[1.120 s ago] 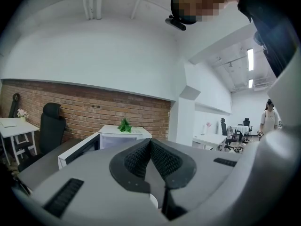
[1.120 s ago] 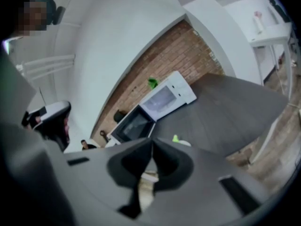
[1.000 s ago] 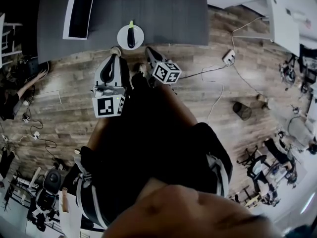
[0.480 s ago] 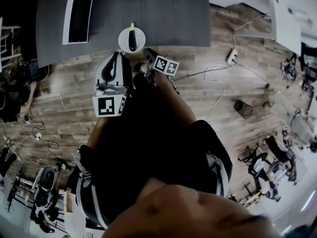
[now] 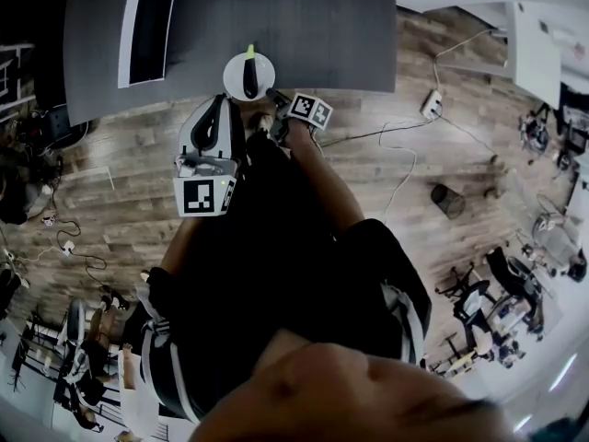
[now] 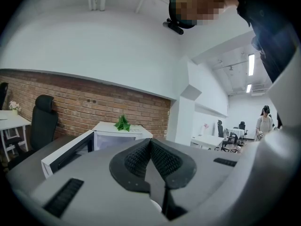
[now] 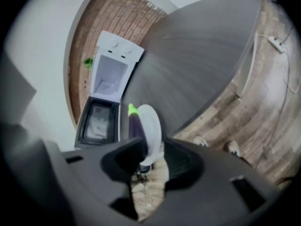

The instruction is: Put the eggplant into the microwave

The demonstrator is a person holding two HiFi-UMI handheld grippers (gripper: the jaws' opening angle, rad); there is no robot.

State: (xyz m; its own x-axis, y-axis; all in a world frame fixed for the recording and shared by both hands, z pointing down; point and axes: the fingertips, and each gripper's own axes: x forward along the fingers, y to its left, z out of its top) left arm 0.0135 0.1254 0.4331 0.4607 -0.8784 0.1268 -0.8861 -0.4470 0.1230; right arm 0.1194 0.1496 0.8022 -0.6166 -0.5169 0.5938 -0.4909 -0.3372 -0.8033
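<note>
Right tongs [image 7: 152, 150] just opening, eggplant [image 7: 135, 126] on plate [image 7: 152, 121] just ahead, ungripped

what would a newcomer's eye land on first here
A dark purple eggplant with a bright green stem lies on a round white plate at the near edge of the dark grey table. To its left on the table, a white microwave stands with its door open. The right tongs point at the plate; their jaws have just been opening, and the plate's rim shows in the gap, ungripped.
</note>
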